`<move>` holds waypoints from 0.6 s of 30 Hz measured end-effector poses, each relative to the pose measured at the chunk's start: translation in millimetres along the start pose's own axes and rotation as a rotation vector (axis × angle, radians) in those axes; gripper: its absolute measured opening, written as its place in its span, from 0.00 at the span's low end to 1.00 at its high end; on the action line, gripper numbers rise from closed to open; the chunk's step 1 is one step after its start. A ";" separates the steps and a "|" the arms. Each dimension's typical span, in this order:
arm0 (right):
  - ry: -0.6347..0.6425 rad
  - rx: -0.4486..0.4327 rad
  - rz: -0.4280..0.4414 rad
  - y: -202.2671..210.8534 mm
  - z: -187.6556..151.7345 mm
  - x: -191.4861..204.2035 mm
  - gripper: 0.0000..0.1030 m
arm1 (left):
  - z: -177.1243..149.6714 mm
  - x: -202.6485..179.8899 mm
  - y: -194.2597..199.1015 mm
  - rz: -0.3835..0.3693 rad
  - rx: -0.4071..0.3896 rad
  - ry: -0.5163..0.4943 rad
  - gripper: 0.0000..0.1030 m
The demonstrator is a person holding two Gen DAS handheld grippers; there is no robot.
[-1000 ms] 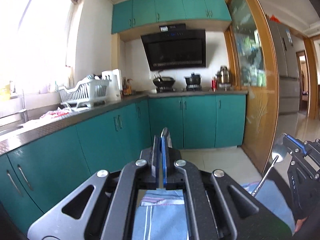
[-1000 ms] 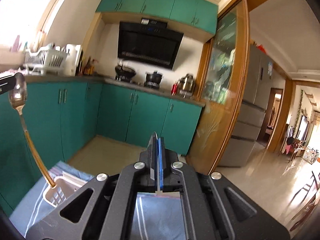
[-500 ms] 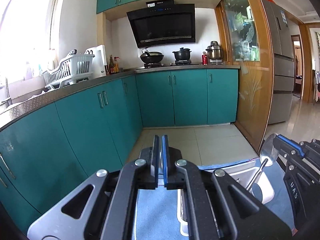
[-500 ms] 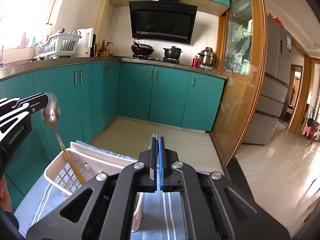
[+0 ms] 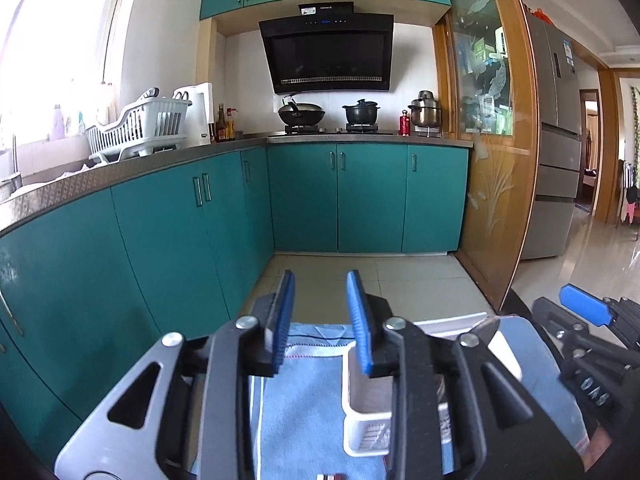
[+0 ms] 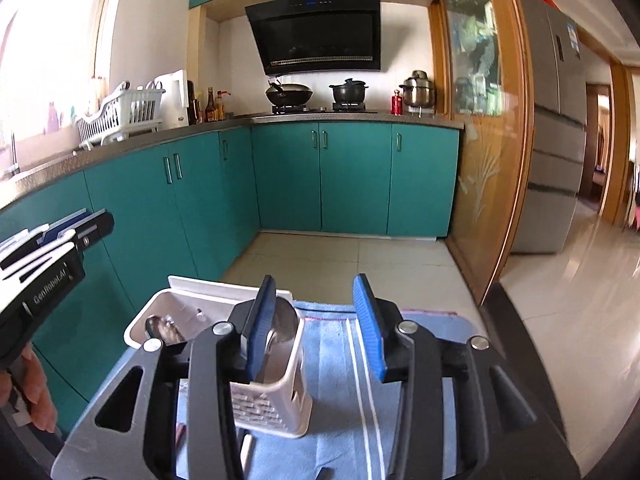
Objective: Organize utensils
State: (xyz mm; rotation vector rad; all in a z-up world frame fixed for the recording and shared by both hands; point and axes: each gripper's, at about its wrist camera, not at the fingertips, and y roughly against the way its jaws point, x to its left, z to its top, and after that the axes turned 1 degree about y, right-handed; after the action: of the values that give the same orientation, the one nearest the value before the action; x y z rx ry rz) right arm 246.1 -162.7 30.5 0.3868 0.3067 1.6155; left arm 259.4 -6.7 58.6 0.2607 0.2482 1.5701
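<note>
Nearest the lens in the left wrist view, the left claw (image 5: pixel 320 320) fills the lower centre, black angular links ending in ribbed blue pads; its jaws are opening and nothing lies between them. In the right wrist view the right claw (image 6: pixel 316 320) sits likewise at lower centre, jaws opening, with only cloth showing in the gap. A hand (image 6: pixel 34 392) grips the left claw's handle at the lower left edge of that view.

Beneath both lies a light blue woven cloth with white stripes (image 6: pixel 344 364), covering the surface. On it, just behind the right claw's left pad, stands a white slotted plastic utensil basket (image 6: pixel 272 404). Inside lie shiny metal spoons (image 6: pixel 280 328), one bowl glinting at the basket's left end.

Beyond, pale glossy floor tiles (image 6: pixel 320 252) run to smooth teal cabinet doors with slim metal handles (image 5: pixel 304 200). A speckled grey countertop (image 5: pixel 120 168) carries a white ribbed dish rack (image 5: pixel 136 128) at the left; a black slanted range hood (image 5: pixel 326 56) hangs above a dark wok (image 5: pixel 301 114).
</note>
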 end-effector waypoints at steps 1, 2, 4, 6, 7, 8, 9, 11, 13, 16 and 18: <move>-0.017 0.000 0.004 6.0 -2.2 -3.5 0.43 | -1.3 2.1 3.4 0.002 0.000 0.004 0.31; -0.037 0.004 0.009 14.0 -6.2 -7.7 0.44 | -3.5 4.6 9.3 0.003 0.007 0.010 0.33; -0.067 0.035 0.013 26.7 -14.1 -14.8 0.48 | -9.2 10.3 26.3 0.008 0.034 0.031 0.41; -0.099 0.069 0.036 45.7 -28.9 -21.1 0.51 | -16.2 13.8 45.2 -0.010 0.043 0.052 0.60; -0.111 0.072 0.041 56.1 -38.3 -23.7 0.55 | -24.3 15.8 61.3 -0.028 0.035 0.065 0.65; -0.117 0.073 0.037 63.6 -46.4 -25.0 0.58 | -31.2 15.5 71.5 -0.035 0.029 0.065 0.74; -0.120 0.077 0.029 71.9 -57.0 -25.8 0.63 | -39.6 14.6 81.5 -0.038 0.025 0.058 0.78; -0.121 0.106 0.010 82.3 -77.5 -26.8 0.68 | -62.8 9.2 101.2 -0.021 0.045 0.022 0.83; -0.125 0.166 0.017 87.7 -101.5 -26.2 0.70 | -85.0 3.2 113.6 -0.026 0.079 -0.010 0.84; -0.112 0.255 0.010 90.3 -131.4 -24.3 0.71 | -118.7 -8.7 124.6 -0.038 0.167 -0.086 0.87; -0.106 0.302 0.007 88.2 -141.7 -20.3 0.71 | -134.1 -12.7 127.1 -0.050 0.225 -0.107 0.87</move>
State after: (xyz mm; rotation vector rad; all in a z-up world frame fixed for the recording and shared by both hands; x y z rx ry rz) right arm 107.4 -185.4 -61.8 0.7022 0.4703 1.5516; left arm 96.4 -20.7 -28.2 0.5087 0.3460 1.4739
